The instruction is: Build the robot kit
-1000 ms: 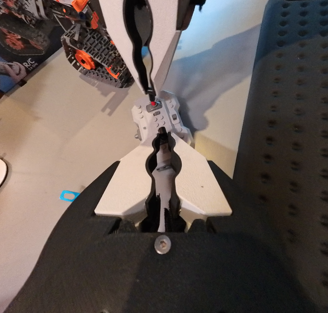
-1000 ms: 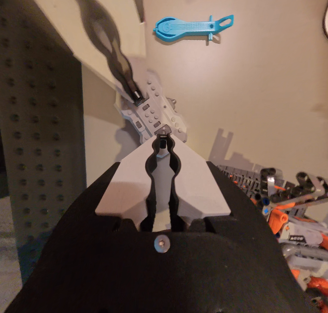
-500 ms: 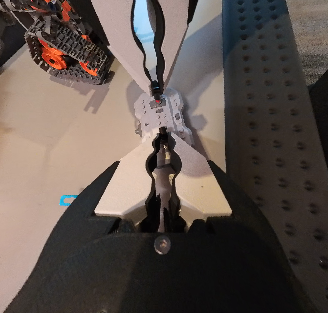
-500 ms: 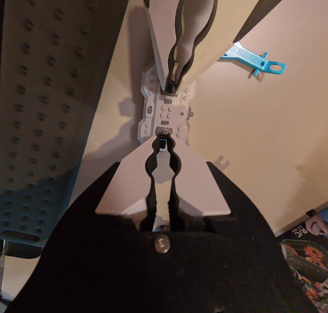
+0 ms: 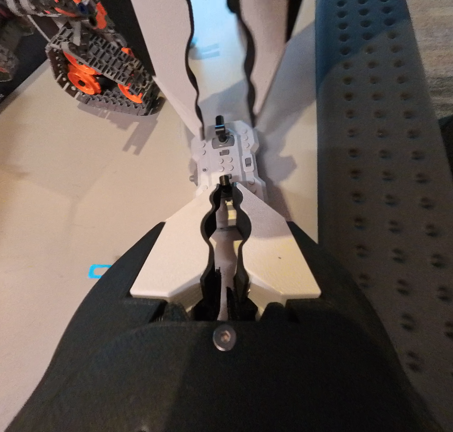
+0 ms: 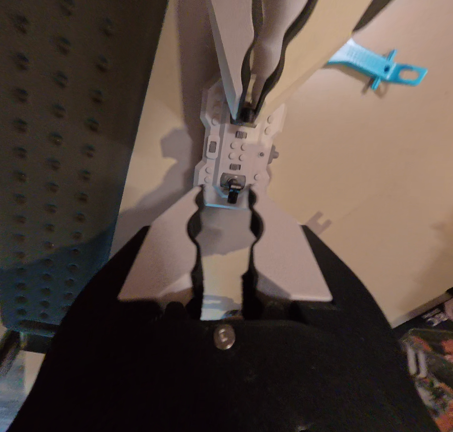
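Left fingers [image 5: 215, 224] pinching black pin [image 5: 225, 182] at grey battery box [image 5: 226, 160]; right fingers [image 6: 196, 226] spread wide, straddling second pin [image 6: 232, 195].

The right tool [image 6: 226, 194] stands spread around the near end of a white block [image 6: 239, 150] on the counter [image 6: 343, 162]; the left tool [image 6: 246, 112] pinches its far black pin.
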`<action>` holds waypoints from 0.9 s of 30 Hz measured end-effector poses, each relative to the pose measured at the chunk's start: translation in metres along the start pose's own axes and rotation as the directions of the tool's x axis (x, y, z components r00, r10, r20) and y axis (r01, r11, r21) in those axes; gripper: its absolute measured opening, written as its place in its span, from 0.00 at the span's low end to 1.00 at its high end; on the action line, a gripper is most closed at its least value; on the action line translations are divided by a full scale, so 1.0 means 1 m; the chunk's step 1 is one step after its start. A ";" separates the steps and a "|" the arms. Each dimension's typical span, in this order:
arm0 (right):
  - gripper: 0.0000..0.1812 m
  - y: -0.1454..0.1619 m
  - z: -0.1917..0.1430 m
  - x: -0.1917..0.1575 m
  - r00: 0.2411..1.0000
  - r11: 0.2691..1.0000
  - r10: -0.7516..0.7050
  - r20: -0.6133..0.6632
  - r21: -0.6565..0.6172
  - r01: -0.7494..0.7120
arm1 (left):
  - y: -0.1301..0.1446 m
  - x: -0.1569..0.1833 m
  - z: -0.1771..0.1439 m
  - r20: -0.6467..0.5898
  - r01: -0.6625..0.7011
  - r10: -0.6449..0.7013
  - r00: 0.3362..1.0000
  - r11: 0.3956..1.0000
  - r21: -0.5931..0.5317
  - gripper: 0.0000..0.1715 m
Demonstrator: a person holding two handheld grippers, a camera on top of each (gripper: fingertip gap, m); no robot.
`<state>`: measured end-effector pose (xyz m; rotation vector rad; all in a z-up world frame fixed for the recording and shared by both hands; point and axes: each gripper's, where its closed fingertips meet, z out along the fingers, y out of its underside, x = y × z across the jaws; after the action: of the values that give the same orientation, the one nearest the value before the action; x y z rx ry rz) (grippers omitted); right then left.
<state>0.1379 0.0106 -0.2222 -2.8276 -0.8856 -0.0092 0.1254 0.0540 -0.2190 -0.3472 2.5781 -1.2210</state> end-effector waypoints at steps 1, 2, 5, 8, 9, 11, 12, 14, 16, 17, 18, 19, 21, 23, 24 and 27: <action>0.27 0.001 -0.002 0.001 0.999 0.999 0.036 -0.019 0.012 -0.036 | 0.001 -0.003 -0.002 0.018 0.005 -0.005 1.000 1.000 -0.005 0.04; 0.28 -0.001 -0.009 0.004 0.997 0.997 0.061 -0.050 0.055 -0.058 | 0.001 -0.005 -0.004 0.028 0.012 -0.012 1.000 1.000 -0.001 0.04; 0.27 -0.002 -0.039 0.006 0.980 0.972 0.158 -0.124 0.197 -0.131 | -0.003 -0.011 -0.013 0.082 0.022 -0.023 0.996 1.000 0.007 0.12; 0.26 0.007 -0.054 -0.002 0.957 0.952 0.227 -0.183 0.249 -0.178 | 0.000 -0.012 -0.028 0.139 0.029 -0.027 0.990 1.000 -0.012 0.20; 0.27 0.010 -0.056 -0.006 0.950 0.946 0.247 -0.192 0.262 -0.193 | 0.002 -0.011 -0.034 0.153 0.033 -0.031 0.988 0.999 -0.013 0.20; 0.27 0.017 -0.055 -0.016 0.936 0.934 0.288 -0.202 0.277 -0.227 | 0.003 -0.007 -0.048 0.183 0.056 -0.056 0.981 0.998 0.007 0.23; 0.28 0.020 -0.055 -0.019 0.926 0.927 0.309 -0.216 0.287 -0.242 | 0.004 -0.005 -0.055 0.203 0.061 -0.062 0.977 0.998 0.011 0.24; 0.28 0.021 -0.054 -0.027 0.911 0.905 0.350 -0.219 0.329 -0.269 | 0.005 0.001 -0.067 0.227 0.074 -0.076 0.971 0.997 0.015 0.27; 0.28 0.022 -0.055 -0.030 0.891 0.885 0.387 -0.239 0.369 -0.285 | 0.002 0.010 -0.080 0.236 0.103 -0.111 0.965 0.994 0.045 0.27; 0.28 0.022 -0.055 -0.032 0.881 0.875 0.405 -0.247 0.384 -0.294 | -0.002 0.014 -0.088 0.238 0.115 -0.128 0.963 0.991 0.071 0.26; 0.28 0.022 -0.055 -0.034 0.870 0.864 0.423 -0.253 0.403 -0.303 | -0.004 0.018 -0.097 0.246 0.116 -0.135 0.960 0.989 0.090 0.26; 0.28 0.022 -0.056 -0.034 0.857 0.852 0.442 -0.265 0.424 -0.308 | -0.004 0.021 -0.105 0.264 0.112 -0.134 0.955 0.989 0.098 0.26; 0.29 0.021 -0.055 -0.036 0.840 0.831 0.469 -0.273 0.457 -0.316 | 0.001 0.024 -0.120 0.312 0.111 -0.132 0.941 0.990 0.086 0.27; 0.29 0.019 -0.054 -0.036 0.823 0.815 0.489 -0.289 0.488 -0.313 | 0.008 0.026 -0.137 0.368 0.118 -0.138 0.920 0.990 0.077 0.28; 0.29 0.017 -0.053 -0.038 0.819 0.810 0.493 -0.294 0.498 -0.309 | 0.013 0.024 -0.147 0.405 0.122 -0.137 0.904 0.991 0.063 0.28; 0.28 0.014 -0.050 -0.039 0.805 0.794 0.503 -0.315 0.536 -0.287 | 0.030 0.012 -0.189 0.519 0.144 -0.143 0.843 0.989 0.040 0.27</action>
<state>0.1159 -0.0308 -0.1779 -2.3426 -0.1280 -0.3283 0.0472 0.2037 -0.1284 -0.7696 2.1076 -0.9948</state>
